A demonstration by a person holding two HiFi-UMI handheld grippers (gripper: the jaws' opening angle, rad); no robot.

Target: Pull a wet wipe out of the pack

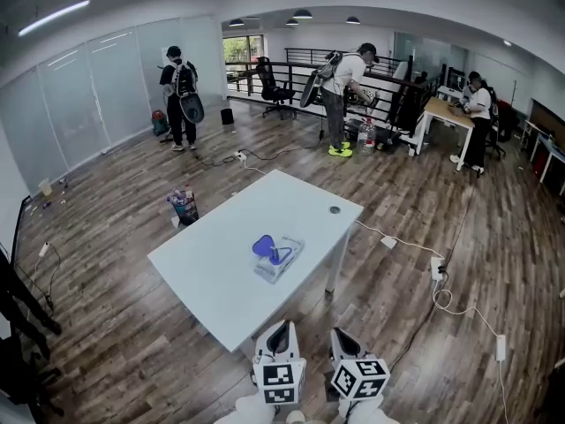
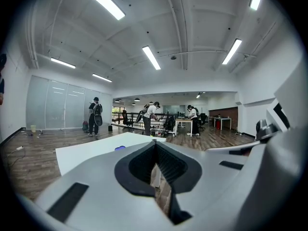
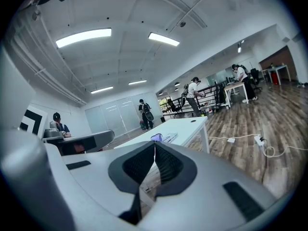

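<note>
The wet wipe pack (image 1: 277, 258), clear with a purple-blue lid, lies flat near the middle of the white table (image 1: 221, 276). Both grippers are at the bottom of the head view, short of the table's near corner and apart from the pack. My left gripper (image 1: 281, 327) points at the table with its jaws shut and nothing between them. My right gripper (image 1: 342, 334) is beside it, also shut and empty. In the left gripper view the gripper (image 2: 155, 146) faces the table, and the pack's lid (image 2: 120, 148) shows far off. The right gripper (image 3: 155, 145) has the pack (image 3: 162, 137) ahead of it.
A small dark round thing (image 1: 335, 209) sits at the table's far corner. A bag with bottles (image 1: 184, 206) stands on the floor left of the table. Cables and a power strip (image 1: 437, 270) run along the floor at the right. Three people stand far back by a railing and desks.
</note>
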